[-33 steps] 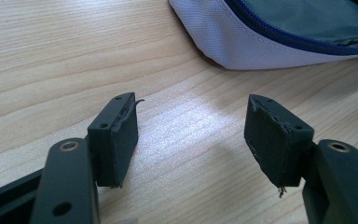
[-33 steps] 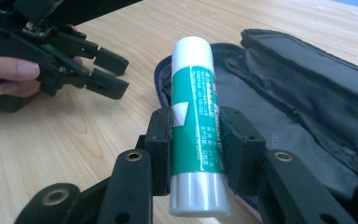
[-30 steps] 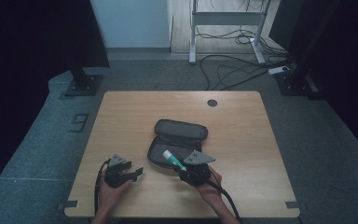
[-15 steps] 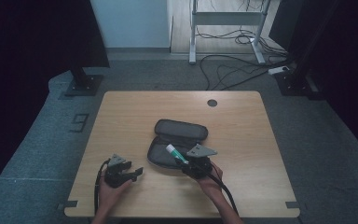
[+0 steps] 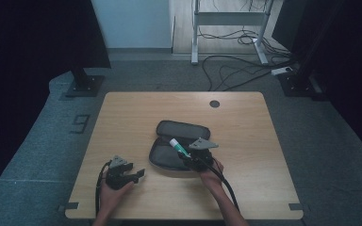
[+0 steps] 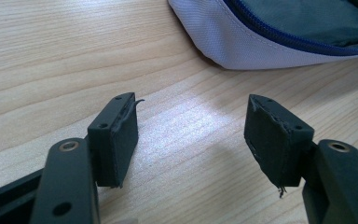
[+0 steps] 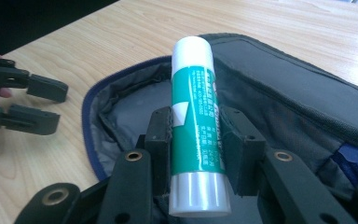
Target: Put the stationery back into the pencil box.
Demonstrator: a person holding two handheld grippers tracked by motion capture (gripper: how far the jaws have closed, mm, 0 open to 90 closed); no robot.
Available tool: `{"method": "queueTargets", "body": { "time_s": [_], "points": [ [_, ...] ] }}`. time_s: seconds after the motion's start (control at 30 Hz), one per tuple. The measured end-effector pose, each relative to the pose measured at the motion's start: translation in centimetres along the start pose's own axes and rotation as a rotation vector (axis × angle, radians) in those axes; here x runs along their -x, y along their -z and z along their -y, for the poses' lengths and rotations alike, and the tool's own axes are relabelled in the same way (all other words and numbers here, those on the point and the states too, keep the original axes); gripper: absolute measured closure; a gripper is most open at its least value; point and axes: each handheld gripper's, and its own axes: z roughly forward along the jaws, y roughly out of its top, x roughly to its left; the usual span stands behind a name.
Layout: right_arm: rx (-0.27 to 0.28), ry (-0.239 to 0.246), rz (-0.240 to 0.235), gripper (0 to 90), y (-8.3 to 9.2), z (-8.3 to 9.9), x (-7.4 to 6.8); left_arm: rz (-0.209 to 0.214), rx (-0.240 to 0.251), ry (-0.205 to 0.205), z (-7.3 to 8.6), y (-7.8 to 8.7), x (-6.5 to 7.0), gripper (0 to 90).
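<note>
Left gripper (image 5: 139, 175), lower left of the high view, rests on the wooden table (image 5: 122, 117); jaws stand wide apart with nothing between them, bare wood showing in the gap in the left gripper view. Just right of it, at centre frame, an open grey pencil case (image 5: 181, 132) lies flat, lid folded back. Right gripper (image 5: 185, 155), right of centre, hangs over the near half of the case; jaws clamped on a green glue stick (image 5: 179, 147), white cap toward upper left. In the right gripper view the stick (image 7: 196, 126) sits pinched between both pads above the open case (image 7: 121, 100).
</note>
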Motion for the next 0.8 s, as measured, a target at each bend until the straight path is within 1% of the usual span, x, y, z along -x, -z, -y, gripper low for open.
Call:
{"method": "queueTargets", "body": {
  "time_s": [0.1, 0.17, 0.2, 0.27, 0.37, 0.43, 0.57, 0.67, 0.8],
  "points": [
    [-0.013, 0.005, 0.008, 64.9, -0.3, 0.1, 0.1, 0.002, 0.001, 0.002, 0.0, 0.0, 0.0, 35.0],
    [-0.028, 0.011, 0.024, 64.9, -0.6, 0.3, 0.3, 0.002, 0.001, 0.002, 0.0, 0.0, 0.0, 35.0],
    [-0.040, 0.005, 0.027, 64.9, -0.7, 0.6, 0.5, 0.001, 0.001, 0.001, 0.0, 0.0, 0.0, 35.0],
    [-0.046, 0.002, 0.034, 64.9, -0.8, 0.8, 0.6, 0.000, 0.001, 0.001, 0.0, 0.0, 0.0, 35.0],
    [-0.069, 0.023, 0.054, 64.9, -1.2, 1.2, 0.9, -0.001, -0.001, -0.001, 0.0, 0.0, 0.0, 34.9],
    [-0.076, 0.023, 0.055, 64.9, -1.3, 1.3, 0.9, -0.001, -0.002, -0.001, 0.0, 0.0, 0.1, 34.9],
    [-0.096, 0.034, 0.077, 64.8, -1.8, 1.6, 1.1, 0.000, -0.001, -0.001, 0.0, 0.0, 0.0, 34.9],
    [-0.108, 0.059, 0.099, 64.7, -2.0, 1.8, 0.9, -0.002, 0.000, -0.002, 0.0, 0.0, 0.1, 34.8],
    [-0.115, 0.076, 0.108, 64.4, -2.1, 1.9, 0.8, -0.002, 0.000, -0.004, 0.0, 0.0, 0.1, 34.8]
  ]
}}
